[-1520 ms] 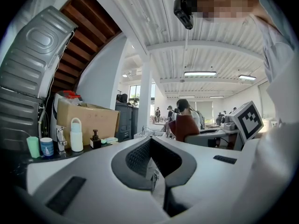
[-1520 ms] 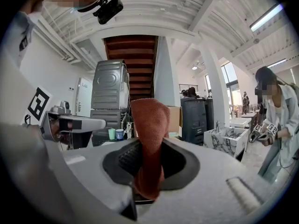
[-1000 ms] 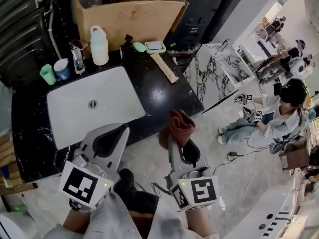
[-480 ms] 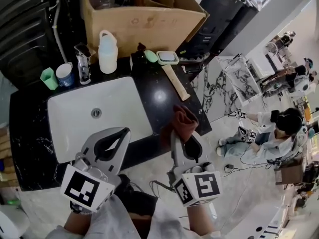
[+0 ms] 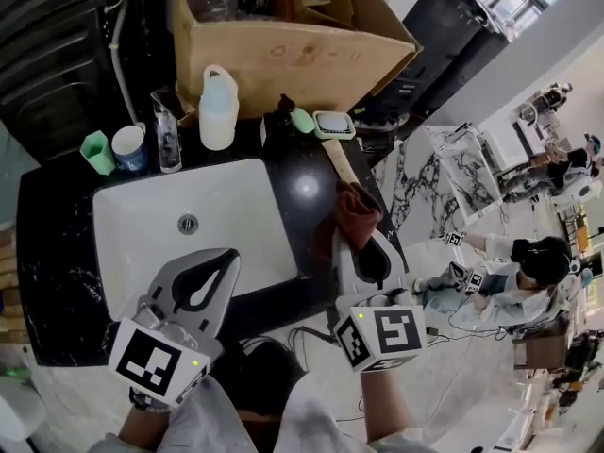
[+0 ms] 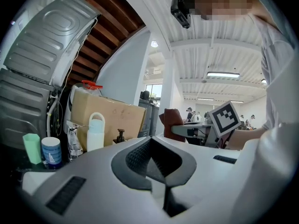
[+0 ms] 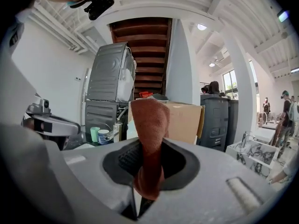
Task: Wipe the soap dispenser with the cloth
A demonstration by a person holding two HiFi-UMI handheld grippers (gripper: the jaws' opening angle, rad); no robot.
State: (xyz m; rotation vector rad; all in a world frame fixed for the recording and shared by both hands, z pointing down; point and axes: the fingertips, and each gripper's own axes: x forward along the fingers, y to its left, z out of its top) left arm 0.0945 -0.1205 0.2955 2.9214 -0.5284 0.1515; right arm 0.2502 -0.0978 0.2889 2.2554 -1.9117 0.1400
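The soap dispenser [image 5: 276,123] is a dark pump bottle at the back of the black counter [image 5: 311,192], just right of the white jug. It also shows small in the left gripper view, soap dispenser [image 6: 120,136]. My right gripper [image 5: 345,238] is shut on a rust-brown cloth [image 5: 357,211], which hangs over the counter's right front part; the cloth [image 7: 149,125] stands up between the jaws in the right gripper view. My left gripper [image 5: 228,257] is shut with nothing in it, above the sink's front edge. Both grippers are well short of the dispenser.
A white sink [image 5: 236,206] fills the counter's middle, with a faucet [image 5: 167,121] behind it. A white jug [image 5: 216,107], green cup [image 5: 96,149], blue cup [image 5: 127,146], green soap [image 5: 302,119], small tray [image 5: 334,124] and wooden stick [image 5: 338,159] line the back. A cardboard box [image 5: 283,55] stands behind. A person [image 5: 528,262] sits on the floor at right.
Both grippers have moved forward toward the counter. The right one has carried the cloth from over the floor to above the counter's right side. Both stay shut.
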